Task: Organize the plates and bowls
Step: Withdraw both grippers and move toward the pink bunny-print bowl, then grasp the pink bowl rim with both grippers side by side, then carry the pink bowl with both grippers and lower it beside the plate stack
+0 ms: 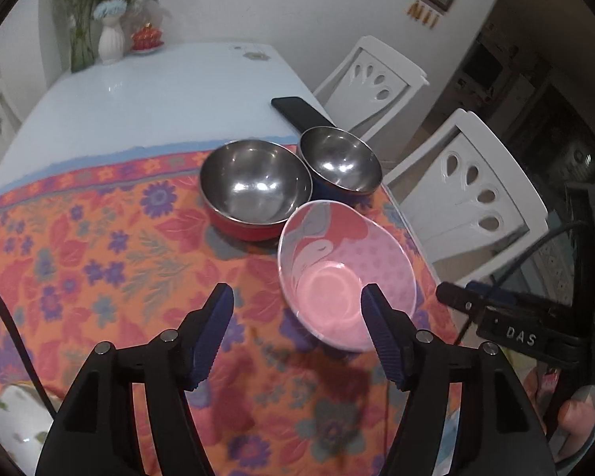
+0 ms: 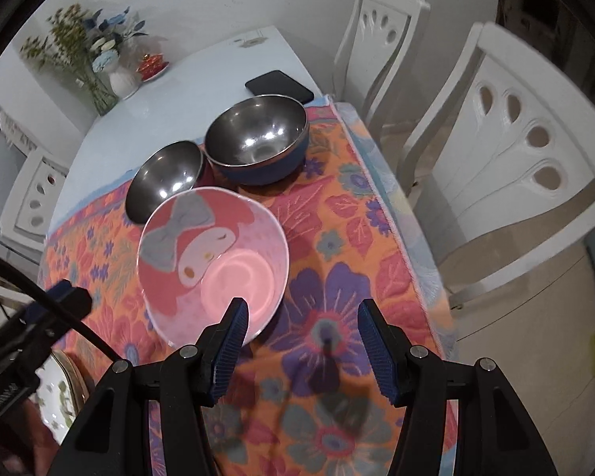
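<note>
A pink bowl (image 1: 347, 273) with a cartoon face printed inside rests on the flowered cloth (image 1: 99, 238). Behind it stand two steel-lined bowls, one red outside (image 1: 254, 186), one blue outside (image 1: 339, 162). My left gripper (image 1: 297, 293) is open; its right finger overlaps the pink bowl's near side and the pads press on nothing. In the right wrist view the pink bowl (image 2: 214, 254) lies ahead and left of my open right gripper (image 2: 302, 305), whose left finger overlaps the bowl's near rim. Its pads hold nothing. The blue bowl (image 2: 258, 142) and red bowl (image 2: 164, 176) sit beyond.
A white leaf-patterned plate (image 1: 16, 424) (image 2: 55, 392) lies near the front left. A black phone (image 1: 301, 113) lies on the bare tabletop behind the bowls. A flower vase (image 1: 111, 39) stands at the far end. White chairs (image 1: 468, 198) line the table's right edge.
</note>
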Available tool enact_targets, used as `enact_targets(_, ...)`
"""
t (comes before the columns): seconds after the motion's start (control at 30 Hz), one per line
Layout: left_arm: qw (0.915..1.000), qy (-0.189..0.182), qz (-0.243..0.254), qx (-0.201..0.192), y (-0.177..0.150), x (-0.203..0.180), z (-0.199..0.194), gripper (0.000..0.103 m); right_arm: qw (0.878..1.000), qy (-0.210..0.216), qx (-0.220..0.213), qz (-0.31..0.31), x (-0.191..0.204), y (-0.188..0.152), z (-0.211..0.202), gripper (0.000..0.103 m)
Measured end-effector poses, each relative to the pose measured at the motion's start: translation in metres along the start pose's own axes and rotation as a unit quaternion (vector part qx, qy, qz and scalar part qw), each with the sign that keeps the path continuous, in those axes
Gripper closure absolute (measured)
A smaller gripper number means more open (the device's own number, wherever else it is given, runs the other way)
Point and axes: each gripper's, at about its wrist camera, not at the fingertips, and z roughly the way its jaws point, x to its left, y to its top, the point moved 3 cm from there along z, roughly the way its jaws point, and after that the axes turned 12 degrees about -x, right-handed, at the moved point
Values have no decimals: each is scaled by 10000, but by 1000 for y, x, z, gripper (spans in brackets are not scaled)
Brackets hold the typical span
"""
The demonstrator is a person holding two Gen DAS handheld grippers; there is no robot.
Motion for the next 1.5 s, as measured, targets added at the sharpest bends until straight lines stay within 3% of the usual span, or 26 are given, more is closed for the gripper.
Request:
enact_targets(0.13,9995,-19,-284,141,-2,5,27,43,9987,320,314,252,-4,0,30,48)
enact_targets(0.2,9990,-36,-393,230,-5,6,39,52,9975,422,455,328,-3,-2,46,48)
enact_targets(0.4,9963,-163,-714,445,-12,9,71,65,9954,612,684,268,6,-9,78,49)
enact_targets(0.5,9960,-180,-746,464,-14,8,80,70,9950,641,714,281,6,-10,87,56)
enact_targets(0.7,9960,-161,-759,453,-14,6,91,78,9949,650,729,237,6,-11,96,80)
enact_targets(0.83,9953,-229,-826,456,-14,7,90,78,9946,755,699,117,11,-14,98,90)
enact_targets(1.17,9965,-220,-723,365,-18,0,69,80,9951,721,657,-186,19,-15,83,90)
enact_targets(1.5,9968,-252,-761,9,-21,-4,3,80,9933,863,580,-504,36,-20,23,90)
